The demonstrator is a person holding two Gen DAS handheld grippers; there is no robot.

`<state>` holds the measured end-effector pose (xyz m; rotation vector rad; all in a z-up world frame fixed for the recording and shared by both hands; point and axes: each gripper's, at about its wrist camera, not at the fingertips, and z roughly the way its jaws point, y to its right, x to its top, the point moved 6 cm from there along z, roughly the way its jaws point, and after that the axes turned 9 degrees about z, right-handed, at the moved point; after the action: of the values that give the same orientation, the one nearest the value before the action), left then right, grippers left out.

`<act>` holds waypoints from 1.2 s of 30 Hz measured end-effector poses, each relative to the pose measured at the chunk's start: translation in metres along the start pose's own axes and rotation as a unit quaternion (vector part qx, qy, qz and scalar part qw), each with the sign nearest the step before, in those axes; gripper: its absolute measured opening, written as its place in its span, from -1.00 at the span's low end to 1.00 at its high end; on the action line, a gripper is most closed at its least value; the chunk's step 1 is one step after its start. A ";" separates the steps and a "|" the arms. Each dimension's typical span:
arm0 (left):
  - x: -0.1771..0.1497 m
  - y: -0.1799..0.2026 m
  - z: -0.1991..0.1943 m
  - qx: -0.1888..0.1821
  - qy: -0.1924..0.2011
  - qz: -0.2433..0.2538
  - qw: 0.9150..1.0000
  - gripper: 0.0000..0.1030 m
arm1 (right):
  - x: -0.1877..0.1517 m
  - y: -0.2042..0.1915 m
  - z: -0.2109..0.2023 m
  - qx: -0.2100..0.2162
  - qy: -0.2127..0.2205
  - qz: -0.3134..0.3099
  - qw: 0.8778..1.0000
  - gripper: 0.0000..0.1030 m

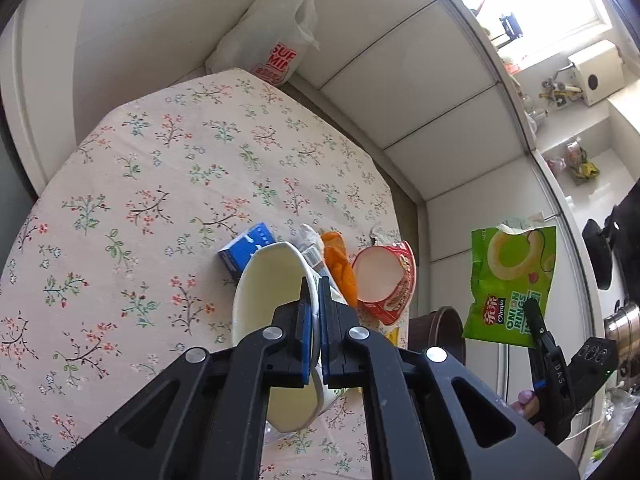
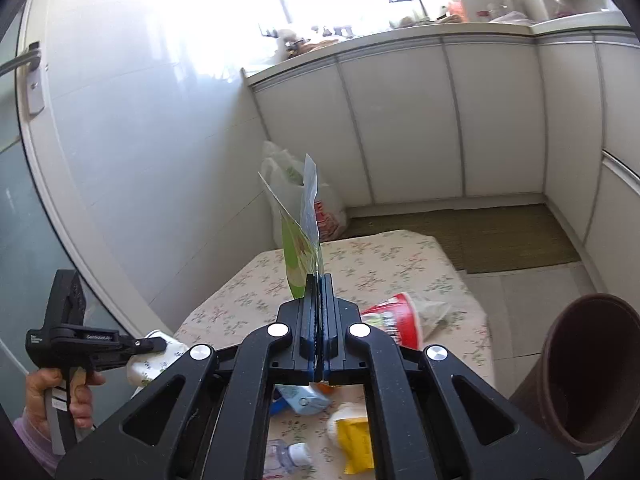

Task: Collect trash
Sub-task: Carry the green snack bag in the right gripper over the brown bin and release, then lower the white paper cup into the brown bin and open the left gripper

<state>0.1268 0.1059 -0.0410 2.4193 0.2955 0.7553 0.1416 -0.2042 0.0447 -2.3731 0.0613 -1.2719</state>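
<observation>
**Both grippers loaded: cup on the left, snack bag on the right**

Left gripper [image 1: 315, 300]: I read the fingers as clamped on the wall of a white paper cup [image 1: 276, 312]. One blue pad sits inside the cup mouth, the other outside, with the rim running up between them. The cup is tilted, its opening turned toward the camera, and it sits above the floral tablecloth [image 1: 140, 184]. From the right wrist view the same cup [image 2: 154, 362] shows at the tip of the left gripper [image 2: 154, 345], beside the table edge.

Right gripper [image 2: 319, 280]: fingers pinched nearly together on the lower edge of a green onion-rings bag [image 2: 298, 252]. The bag stands up from the fingertips, edge-on to this camera. In the left wrist view the bag [image 1: 512, 280] hangs off the table's side, with the right gripper [image 1: 534, 308] gripping its bottom corner.

Still lying on the cloth, near the left fingers: a blue carton [image 1: 246, 250] just behind the cup, an orange wrapper [image 1: 340, 268] beside it, and a red instant-noodle cup [image 1: 386, 280] on its side, mouth toward the camera. In the right wrist view, a yellow wrapper [image 2: 354, 440] lies under the gripper body.

A brown bin [image 2: 584, 372] stands beside the table, opening tipped toward the right camera. A white plastic bag [image 1: 272, 36] sits on the floor past the table's far corner.
</observation>
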 end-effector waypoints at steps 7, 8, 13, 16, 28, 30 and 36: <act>-0.007 0.046 0.029 -0.022 -0.014 0.027 0.999 -0.94 | 0.024 0.111 -0.042 -0.126 0.049 0.066 0.989 -0.97; -0.008 0.052 0.034 -0.024 -0.018 0.032 0.999 -0.94 | 0.025 0.131 -0.046 -0.149 0.053 0.081 0.984 -0.97; -0.017 0.087 0.054 -0.045 -0.033 0.056 0.997 -0.94 | 0.016 0.214 -0.051 -0.242 0.042 0.144 0.959 -0.96; -0.021 0.111 0.065 -0.069 -0.040 0.069 0.994 -0.94 | 0.003 0.244 -0.051 -0.293 0.024 0.170 0.941 -0.77; -0.048 0.204 0.124 -0.148 -0.077 0.113 0.979 -0.94 | 0.012 0.272 -0.108 -0.367 0.074 0.197 0.906 0.86; -0.052 0.226 0.136 -0.161 -0.085 0.119 0.976 -0.94 | 0.012 0.277 -0.119 -0.373 0.082 0.209 0.900 0.86; -0.071 0.304 0.177 -0.198 -0.116 0.158 0.960 -0.94 | 0.011 0.300 -0.150 -0.403 0.097 0.222 0.883 0.87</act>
<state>0.1824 -0.2476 -0.0124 2.1583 -0.3157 0.5858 0.0778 -0.5312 0.0043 -2.5907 1.3542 -1.4013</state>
